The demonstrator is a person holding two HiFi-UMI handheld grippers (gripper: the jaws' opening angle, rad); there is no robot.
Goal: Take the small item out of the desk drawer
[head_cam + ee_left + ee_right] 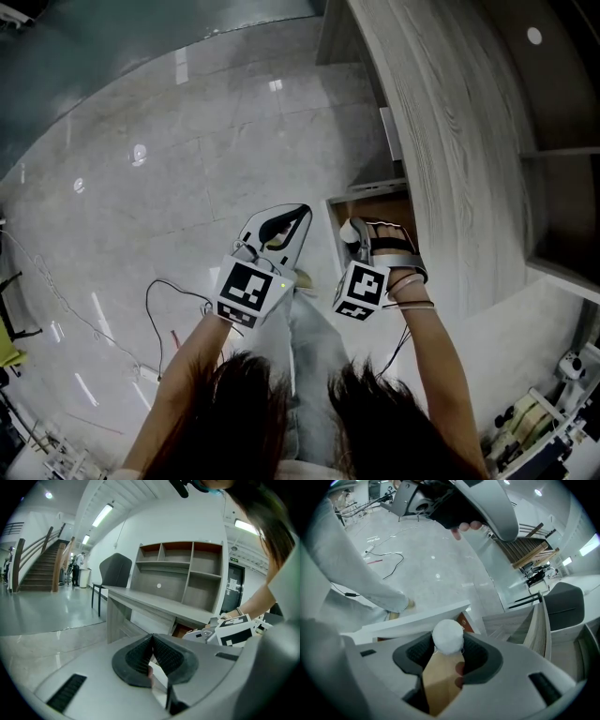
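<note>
Pinching white ball (448,637) in right gripper (356,234) over open drawer (370,200) (removal seemingly nearly done); holding left gripper (152,643) closed, empty.

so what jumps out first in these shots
A white ball sits pinched between the fingers of the right gripper, over the open drawer under the grey wooden desk. Beside it, the left gripper hangs shut and empty over the glossy pale floor.
</note>
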